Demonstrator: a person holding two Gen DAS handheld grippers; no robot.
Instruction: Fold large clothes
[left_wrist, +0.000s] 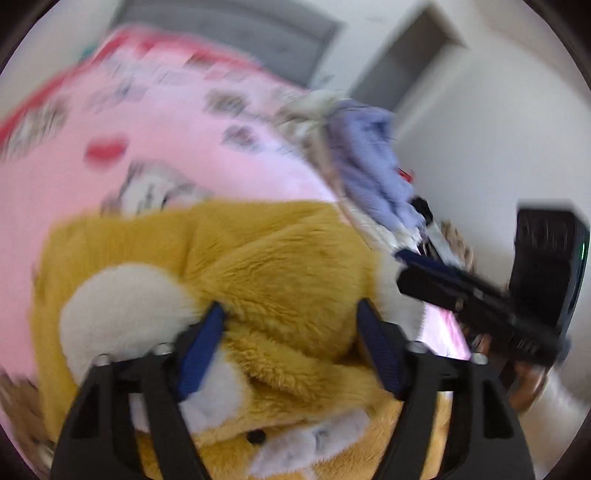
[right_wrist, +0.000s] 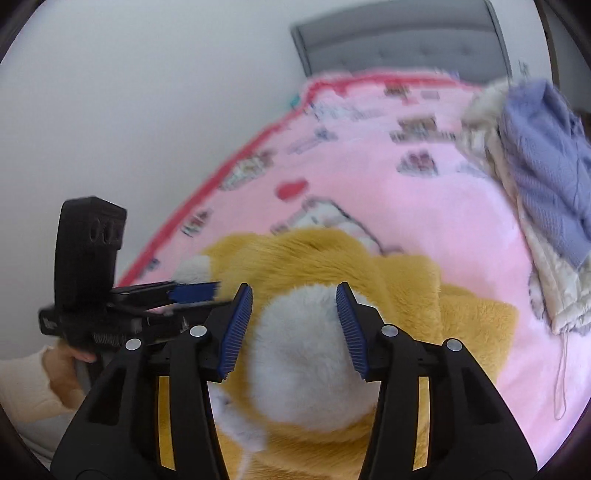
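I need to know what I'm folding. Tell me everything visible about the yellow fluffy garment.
The yellow fluffy garment is plush mustard fleece with round white patches and a small dark eye-like dot. It lies bunched on the pink blanket. Both open grippers, left and right, hover over it.

A pink blanket-covered bed carries a yellow fleece garment and piled clothes.

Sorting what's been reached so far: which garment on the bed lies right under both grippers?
The fluffy mustard-and-white garment; the lilac knit and cream garment lie heaped off at the bed's edge.
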